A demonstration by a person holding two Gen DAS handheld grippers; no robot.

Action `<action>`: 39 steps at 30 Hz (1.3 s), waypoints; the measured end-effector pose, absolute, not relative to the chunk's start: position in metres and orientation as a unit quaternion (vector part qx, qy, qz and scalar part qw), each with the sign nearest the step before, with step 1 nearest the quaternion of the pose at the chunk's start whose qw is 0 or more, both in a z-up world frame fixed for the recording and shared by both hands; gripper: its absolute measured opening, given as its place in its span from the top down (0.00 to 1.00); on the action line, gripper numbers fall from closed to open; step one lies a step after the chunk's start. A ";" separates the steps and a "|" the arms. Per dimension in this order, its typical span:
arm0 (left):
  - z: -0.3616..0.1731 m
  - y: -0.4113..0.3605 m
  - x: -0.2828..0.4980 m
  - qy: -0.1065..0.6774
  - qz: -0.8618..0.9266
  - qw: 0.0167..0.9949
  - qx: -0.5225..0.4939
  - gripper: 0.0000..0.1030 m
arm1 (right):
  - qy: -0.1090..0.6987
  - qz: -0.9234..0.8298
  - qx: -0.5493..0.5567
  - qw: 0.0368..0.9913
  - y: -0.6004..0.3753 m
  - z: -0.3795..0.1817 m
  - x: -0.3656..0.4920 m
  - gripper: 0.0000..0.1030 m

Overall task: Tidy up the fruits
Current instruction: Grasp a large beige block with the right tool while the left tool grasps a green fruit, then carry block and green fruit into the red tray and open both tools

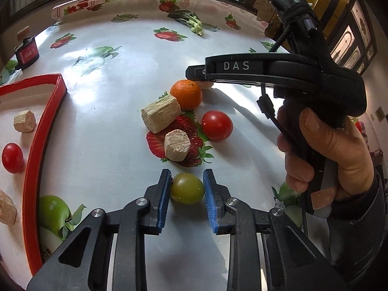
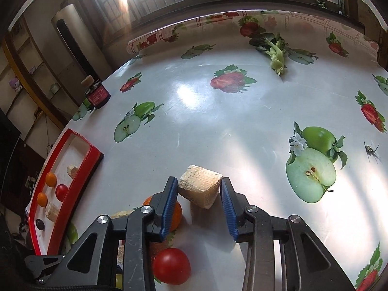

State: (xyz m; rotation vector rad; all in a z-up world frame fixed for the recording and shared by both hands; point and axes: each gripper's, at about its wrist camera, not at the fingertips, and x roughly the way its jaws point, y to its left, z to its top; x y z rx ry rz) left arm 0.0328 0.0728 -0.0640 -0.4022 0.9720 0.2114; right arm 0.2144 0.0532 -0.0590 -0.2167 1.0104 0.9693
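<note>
A small green tomato (image 1: 187, 189) lies on the fruit-print tablecloth, and my left gripper (image 1: 187, 173) is shut on it, a blue pad against each side. Just beyond it sit two pale cut chunks (image 1: 161, 114), an orange (image 1: 186, 94) and a red tomato (image 1: 216, 125). In the right wrist view my right gripper (image 2: 199, 180) is shut on another pale chunk (image 2: 200, 189), its pads touching both ends. The orange (image 2: 178, 214) and the red tomato (image 2: 171, 269) lie under its left finger. A hand (image 1: 327, 155) holds the right gripper.
A red-rimmed tray (image 1: 36, 145) at the left holds a red tomato (image 1: 12, 157), pale chunks and small oranges (image 2: 51, 179). A leafy green vegetable (image 2: 275, 51) lies at the table's far side. A dark jar (image 2: 98, 95) stands near the left edge.
</note>
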 end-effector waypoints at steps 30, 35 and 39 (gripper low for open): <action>-0.008 0.138 -0.037 0.392 0.187 0.877 -0.205 0.76 | 0.408 0.485 -0.081 0.769 0.014 0.000 0.150 0.65; -0.007 0.149 -0.048 0.387 0.200 0.875 -0.210 0.76 | 0.402 0.495 -0.088 0.765 0.024 0.006 0.139 0.65; -0.007 0.158 -0.056 0.385 0.207 0.874 -0.214 0.76 | 0.398 0.504 -0.095 0.761 0.034 0.009 0.129 0.65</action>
